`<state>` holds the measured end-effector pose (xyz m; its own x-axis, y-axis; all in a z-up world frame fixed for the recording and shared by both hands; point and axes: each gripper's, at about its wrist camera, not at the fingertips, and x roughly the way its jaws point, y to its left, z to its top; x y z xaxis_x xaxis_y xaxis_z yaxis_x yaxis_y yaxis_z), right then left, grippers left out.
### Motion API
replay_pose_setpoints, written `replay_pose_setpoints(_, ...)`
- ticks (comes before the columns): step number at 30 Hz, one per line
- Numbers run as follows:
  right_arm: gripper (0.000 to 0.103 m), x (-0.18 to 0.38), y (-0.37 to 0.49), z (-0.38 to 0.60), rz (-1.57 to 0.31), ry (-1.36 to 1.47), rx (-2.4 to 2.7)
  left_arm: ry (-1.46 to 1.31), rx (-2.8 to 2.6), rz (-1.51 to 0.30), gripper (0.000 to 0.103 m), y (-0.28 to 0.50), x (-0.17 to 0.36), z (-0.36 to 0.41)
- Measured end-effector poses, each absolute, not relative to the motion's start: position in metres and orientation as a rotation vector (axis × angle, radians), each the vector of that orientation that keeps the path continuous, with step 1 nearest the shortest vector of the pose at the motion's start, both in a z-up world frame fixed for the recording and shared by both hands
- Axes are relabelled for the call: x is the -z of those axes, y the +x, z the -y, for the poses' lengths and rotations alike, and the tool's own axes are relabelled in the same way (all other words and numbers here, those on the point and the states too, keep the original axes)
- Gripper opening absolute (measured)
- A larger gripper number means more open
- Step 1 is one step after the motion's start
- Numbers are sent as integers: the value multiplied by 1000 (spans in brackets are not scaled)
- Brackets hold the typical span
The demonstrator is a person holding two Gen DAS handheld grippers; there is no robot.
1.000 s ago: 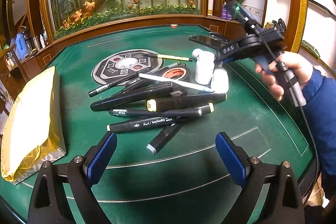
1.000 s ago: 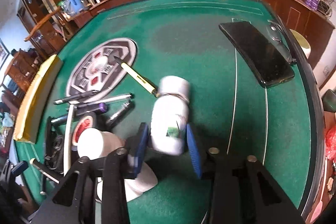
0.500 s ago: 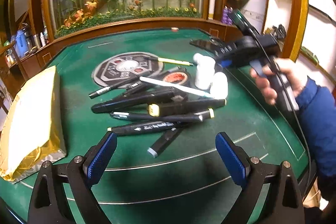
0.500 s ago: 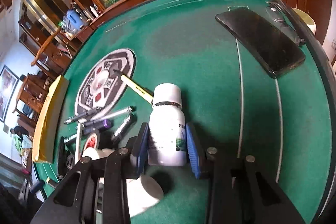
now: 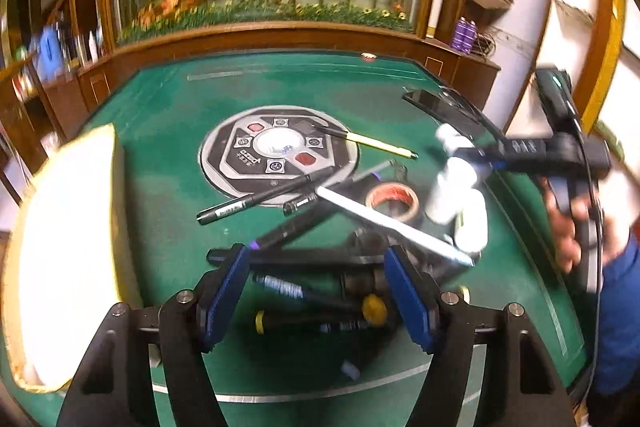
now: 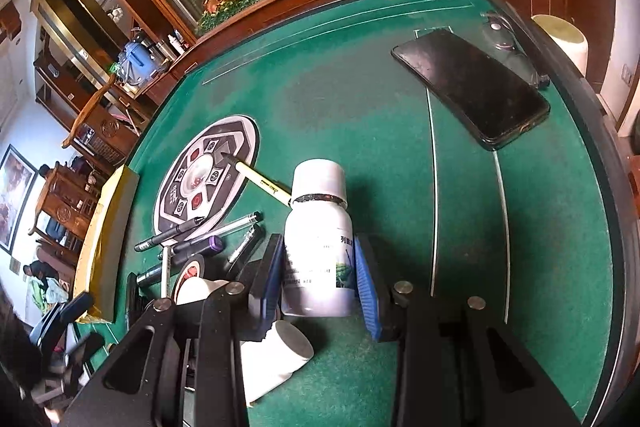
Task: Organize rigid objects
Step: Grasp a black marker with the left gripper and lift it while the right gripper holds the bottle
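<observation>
A pile of black markers [image 5: 304,259] lies on the green felt table [image 5: 168,163]. My left gripper [image 5: 316,291] hangs over the pile with its jaws closing; several markers lie between the blue pads [image 5: 224,287], which do not press on any. My right gripper [image 6: 318,267] is shut on a white bottle [image 6: 316,227] with a white cap, held upright just above the felt. The left wrist view shows that bottle [image 5: 452,183] blurred in the right gripper [image 5: 480,163], with a person's hand [image 5: 568,227] on the handle.
A second white bottle [image 6: 280,359] lies beside the held one. A roll of tape [image 5: 394,201], a white stick [image 5: 392,223] and a yellow pen [image 5: 376,147] lie by the round panel [image 5: 280,155]. A gold packet [image 5: 68,247] is at the left, a black phone [image 6: 472,87] at the far right.
My left gripper has moved forward over the marker pile and its jaws have narrowed. The right gripper has rolled, bringing the white bottle upright and a little off the felt.
</observation>
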<state>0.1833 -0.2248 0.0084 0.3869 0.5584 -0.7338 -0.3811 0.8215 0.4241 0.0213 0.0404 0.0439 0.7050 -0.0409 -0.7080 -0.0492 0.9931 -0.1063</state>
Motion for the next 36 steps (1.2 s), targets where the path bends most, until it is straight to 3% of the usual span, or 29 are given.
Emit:
replay_pose_setpoints(6, 33, -6, 185, 226, -1015, 210, -600, -238, 65, -911, 73, 59, -26, -62)
replay_pose_setpoints(13, 33, -6, 186, 229, -1013, 229, -602, -278, 210, -979, 72, 19, -16, -40)
replay_pose_setpoints(18, 33, -6, 185, 229, -1014, 232, -608, -167, 257, -942, 72, -31, -23, -5)
replay_pose_setpoints(22, 33, -7, 185, 229, -1012, 233, -608, -260, 194, -911, 72, -43, -36, -20)
replay_pose_setpoints(26, 33, -8, 185, 231, -1011, 244, -608, -203, 107, -926, 72, -39, -33, -35)
replay_pose_setpoints(33, 33, -10, 184, 231, -1004, 248, -615, -361, 9, -995, 71, -17, -19, -58)
replay_pose_setpoints(36, 33, -12, 184, 233, -1000, 254, -615, -347, -27, -1025, 59, -9, -15, -52)
